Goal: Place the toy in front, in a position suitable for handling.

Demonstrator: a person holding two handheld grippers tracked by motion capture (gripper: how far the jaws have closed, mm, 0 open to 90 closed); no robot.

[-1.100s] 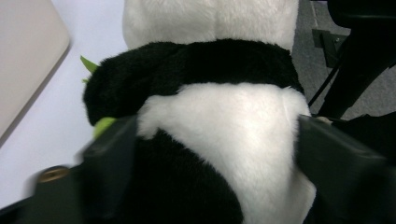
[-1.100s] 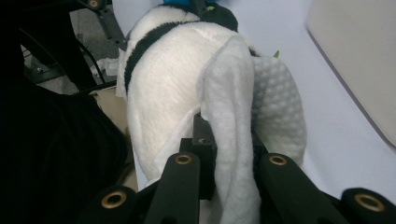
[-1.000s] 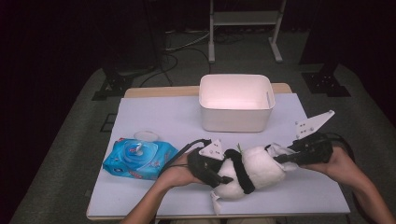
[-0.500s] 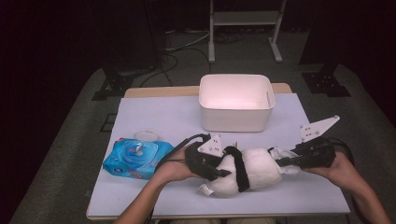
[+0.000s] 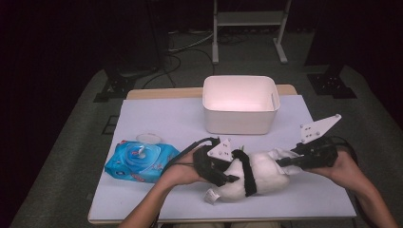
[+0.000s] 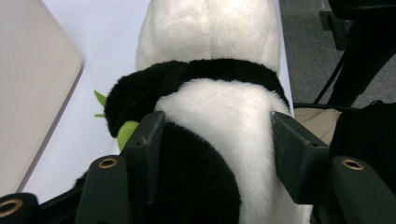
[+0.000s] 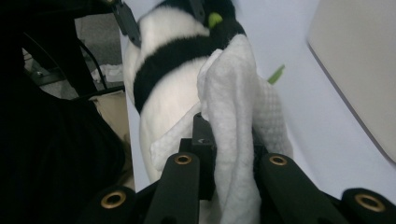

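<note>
A black and white panda plush [image 5: 260,175] lies on its side near the table's front edge. My left gripper [image 5: 232,170] comes in from the left. The plush body [image 6: 210,37] sits between the jaws, and both pads [image 6: 147,140] press into the fur. These jaws have just been opening a little, with the panda still between them. My right gripper [image 5: 283,162] is shut on a white wipe [image 7: 233,93]. The wipe hangs over the panda's white side [image 7: 161,98] at the plush's right end.
A white plastic bin [image 5: 240,111] stands behind the panda at the table's far middle. A blue pack of wet wipes [image 5: 140,161] lies at the left, with a round clear lid [image 5: 148,138] just behind it. The white table top [image 5: 161,118] ends close in front of the plush.
The panda has rocked slightly between the grippers. Both hands stay in about the same places.
</note>
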